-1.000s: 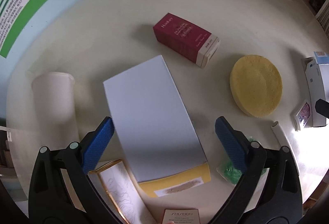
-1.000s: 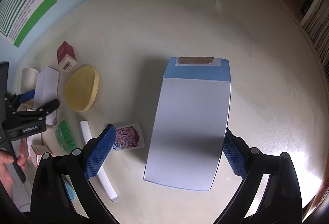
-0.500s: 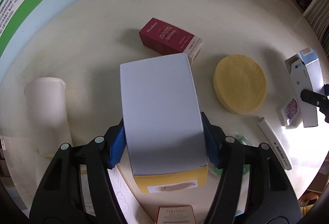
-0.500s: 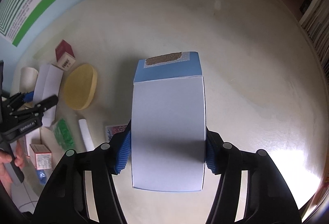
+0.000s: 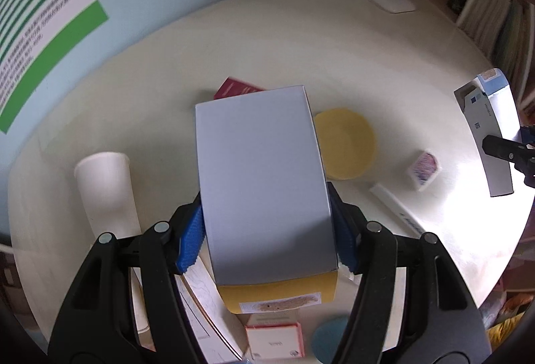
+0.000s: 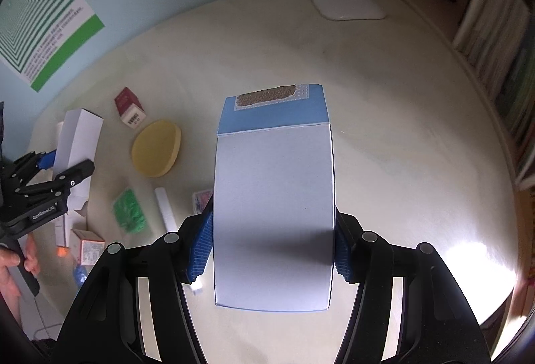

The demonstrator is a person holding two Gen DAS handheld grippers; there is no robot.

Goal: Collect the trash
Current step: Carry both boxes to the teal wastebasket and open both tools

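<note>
The left gripper (image 5: 267,235) clamps a white box with a yellow end (image 5: 260,176) across its width; its long axis runs 6 to 12 o'clock, yellow end nearest. Litter crowds it: a paper cup (image 5: 105,190) at 9 o'clock, a yellow sponge (image 5: 347,146) at 2. The right gripper (image 6: 272,247) clamps a white box with a blue end (image 6: 274,197), blue end at 12 o'clock. Bare table (image 6: 401,130) lies beyond, up to a lamp base (image 6: 347,4) at the far edge.
</note>
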